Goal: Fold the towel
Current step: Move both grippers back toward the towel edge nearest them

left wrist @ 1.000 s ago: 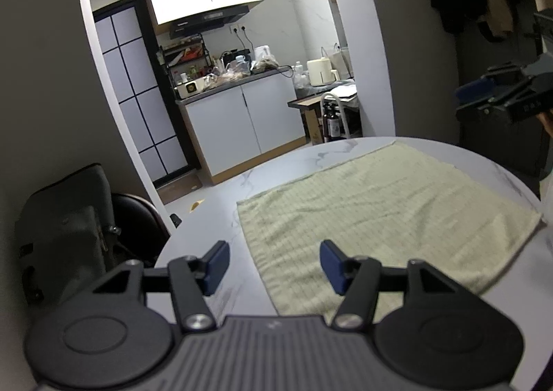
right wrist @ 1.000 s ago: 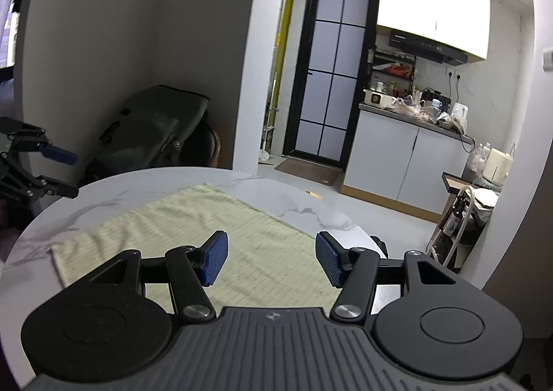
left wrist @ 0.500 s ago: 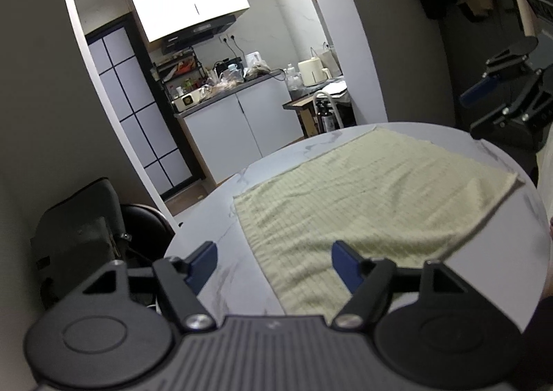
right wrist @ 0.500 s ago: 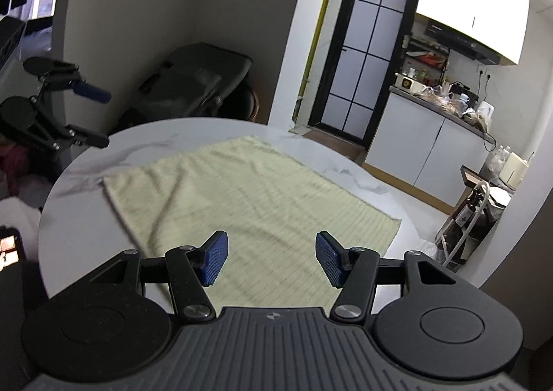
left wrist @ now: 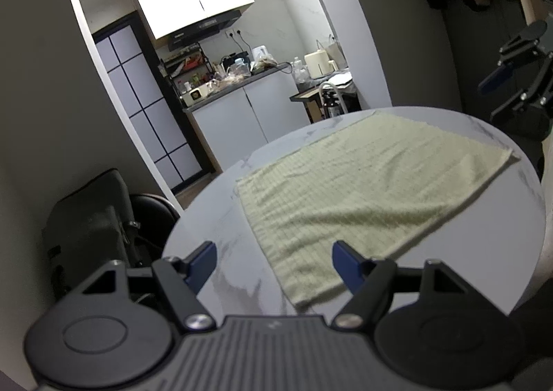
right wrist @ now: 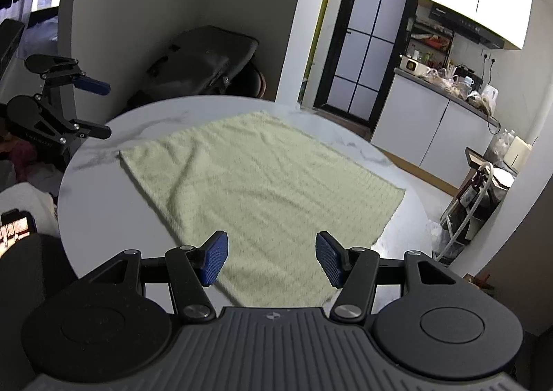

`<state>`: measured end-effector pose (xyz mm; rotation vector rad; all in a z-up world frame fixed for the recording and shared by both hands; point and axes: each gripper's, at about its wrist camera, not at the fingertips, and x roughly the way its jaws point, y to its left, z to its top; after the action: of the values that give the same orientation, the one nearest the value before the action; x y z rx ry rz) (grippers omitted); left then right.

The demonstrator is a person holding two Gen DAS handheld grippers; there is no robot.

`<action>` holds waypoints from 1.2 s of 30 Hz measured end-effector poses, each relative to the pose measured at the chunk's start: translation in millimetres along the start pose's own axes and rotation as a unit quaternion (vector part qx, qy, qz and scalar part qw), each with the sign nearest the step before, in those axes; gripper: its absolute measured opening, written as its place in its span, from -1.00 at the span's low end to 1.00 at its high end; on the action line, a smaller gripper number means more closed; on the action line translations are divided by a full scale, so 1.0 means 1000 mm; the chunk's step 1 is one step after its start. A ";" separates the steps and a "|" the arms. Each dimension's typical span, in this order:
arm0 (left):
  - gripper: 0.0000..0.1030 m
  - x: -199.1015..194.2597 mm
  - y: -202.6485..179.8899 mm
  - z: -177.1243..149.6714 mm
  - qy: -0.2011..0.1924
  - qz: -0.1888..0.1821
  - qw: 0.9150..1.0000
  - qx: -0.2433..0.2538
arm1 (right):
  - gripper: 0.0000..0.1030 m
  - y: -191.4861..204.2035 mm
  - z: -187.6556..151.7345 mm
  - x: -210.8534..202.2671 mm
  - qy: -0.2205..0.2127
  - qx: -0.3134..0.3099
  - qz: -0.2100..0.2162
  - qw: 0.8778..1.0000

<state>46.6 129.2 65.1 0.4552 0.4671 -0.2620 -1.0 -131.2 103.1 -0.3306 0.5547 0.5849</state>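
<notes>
A pale yellow-green towel [left wrist: 366, 190] lies spread flat on a round white marble table [left wrist: 221, 252]; it also shows in the right wrist view [right wrist: 262, 183]. My left gripper [left wrist: 274, 261] is open and empty, raised above the table near the towel's near corner. My right gripper [right wrist: 269, 256] is open and empty, raised above the towel's near edge. Each gripper shows in the other's view: the right one [left wrist: 511, 86] beyond the table's far right, the left one [right wrist: 90, 107] past the table's left rim.
A dark bag on a chair [left wrist: 93, 218] stands beside the table; it also shows in the right wrist view [right wrist: 207, 62]. Kitchen cabinets [left wrist: 242, 121] and a glass door [right wrist: 363, 35] lie beyond. A metal rack [right wrist: 473, 204] stands at the right.
Both grippers have pulled back and risen from the table, so more of the towel and the table rim shows. Both stay open and the towel has not moved.
</notes>
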 end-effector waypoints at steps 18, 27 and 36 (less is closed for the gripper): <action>0.48 0.020 -0.008 -0.004 -0.001 -0.015 1.000 -0.022 | 0.19 -0.010 -0.030 0.010 0.042 -0.006 0.014 0.999; 0.48 0.032 -0.006 -0.015 0.009 -0.026 1.000 -0.011 | 0.19 -0.010 -0.036 0.016 0.053 -0.007 0.035 0.998; 0.16 0.043 -0.008 -0.023 0.037 -0.040 0.998 -0.009 | 0.18 -0.013 -0.043 0.023 0.066 -0.001 0.049 0.997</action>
<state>72.8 127.4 23.3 0.4301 0.5612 -0.3185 5.4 -150.6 56.9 -0.3464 0.7015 0.6610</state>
